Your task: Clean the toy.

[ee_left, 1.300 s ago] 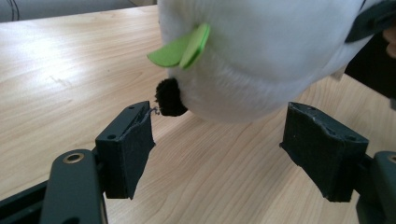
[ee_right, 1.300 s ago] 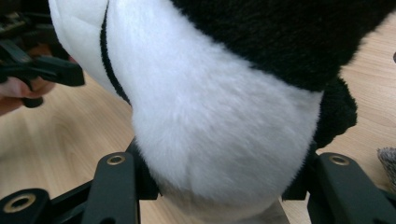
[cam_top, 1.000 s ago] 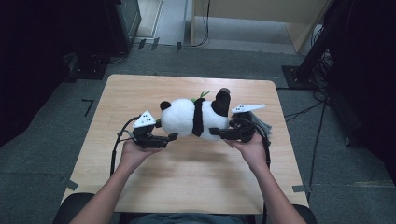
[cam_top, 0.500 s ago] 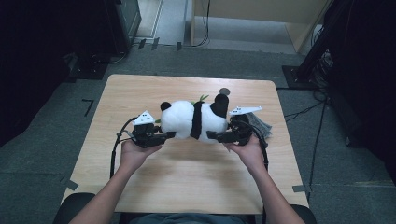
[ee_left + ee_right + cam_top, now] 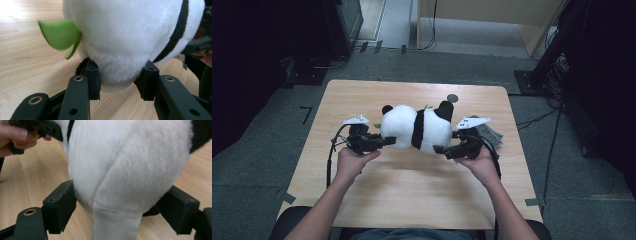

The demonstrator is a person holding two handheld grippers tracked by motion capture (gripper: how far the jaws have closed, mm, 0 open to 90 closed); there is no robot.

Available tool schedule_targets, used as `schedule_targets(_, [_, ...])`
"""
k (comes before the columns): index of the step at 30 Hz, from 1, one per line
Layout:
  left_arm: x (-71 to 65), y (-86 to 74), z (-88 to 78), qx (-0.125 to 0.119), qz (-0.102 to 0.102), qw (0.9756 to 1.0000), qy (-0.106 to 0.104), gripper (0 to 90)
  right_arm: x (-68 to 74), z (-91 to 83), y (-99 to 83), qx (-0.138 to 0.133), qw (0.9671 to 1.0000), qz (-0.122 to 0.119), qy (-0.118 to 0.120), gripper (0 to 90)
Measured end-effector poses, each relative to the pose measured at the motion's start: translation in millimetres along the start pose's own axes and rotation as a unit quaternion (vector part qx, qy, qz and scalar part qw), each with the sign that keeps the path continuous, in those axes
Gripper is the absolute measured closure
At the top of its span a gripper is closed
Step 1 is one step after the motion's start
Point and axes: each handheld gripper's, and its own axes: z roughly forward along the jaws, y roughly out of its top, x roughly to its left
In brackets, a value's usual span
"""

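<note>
Two claws flank our plush panda [image 5: 417, 129] in the high view, left claw [image 5: 384, 142] and right claw [image 5: 441, 149], mid-worktop [image 5: 412, 200], with bare wood toward us and both side edges well off. Left gripper view: our jaws, having just closed, pinch the white fur beside a green leaf [image 5: 60, 35]. Right gripper view: our jaws have just been widening, their pads at the rump's flanks above a white tag [image 5: 113, 225]; we cannot tell whether they press.

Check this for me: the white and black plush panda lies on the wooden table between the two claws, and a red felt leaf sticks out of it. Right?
Not quite. The felt leaf on the white and black plush panda is green, not red, as the left gripper view shows. The rest holds: the panda lies on the wooden table between the left claw and the right claw.
</note>
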Motion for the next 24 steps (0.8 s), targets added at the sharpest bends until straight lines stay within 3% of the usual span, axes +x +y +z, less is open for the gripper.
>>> schedule_targets(2, [0.8,0.1,0.8,0.004,-0.005,1.0,0.004,56.3,1.5,0.2,-0.6,0.004,1.0,-0.008,-0.004,20.5])
schedule_targets(7, [-5.3,-1.9,4.2,0.017,0.03,0.9987,0.038,47.0,1.4,5.0,-1.2,0.023,0.9995,0.007,-0.019,22.1])
schedule_targets(10, [-5.1,-3.1,4.8,0.027,0.025,0.9986,0.039,46.5,0.7,9.1,-2.0,0.036,0.999,0.013,-0.023,22.1])
schedule_targets(13, [-3.7,-3.7,3.6,0.025,0.013,0.999,0.033,46.4,0.9,9.2,-0.5,0.03,0.999,0.025,-0.019,21.9])
schedule_targets(18, [-5.6,-5.7,3.2,0.025,0.018,0.999,0.033,45.1,-2.1,5.5,1.7,0.018,0.9987,0.048,-0.003,21.7])
schedule_targets(24, [-7.5,-8.4,2.7,0.035,0.017,0.9986,0.035,45.3,-4.6,7.4,0.9,0.033,0.9972,0.067,0.009,21.4])
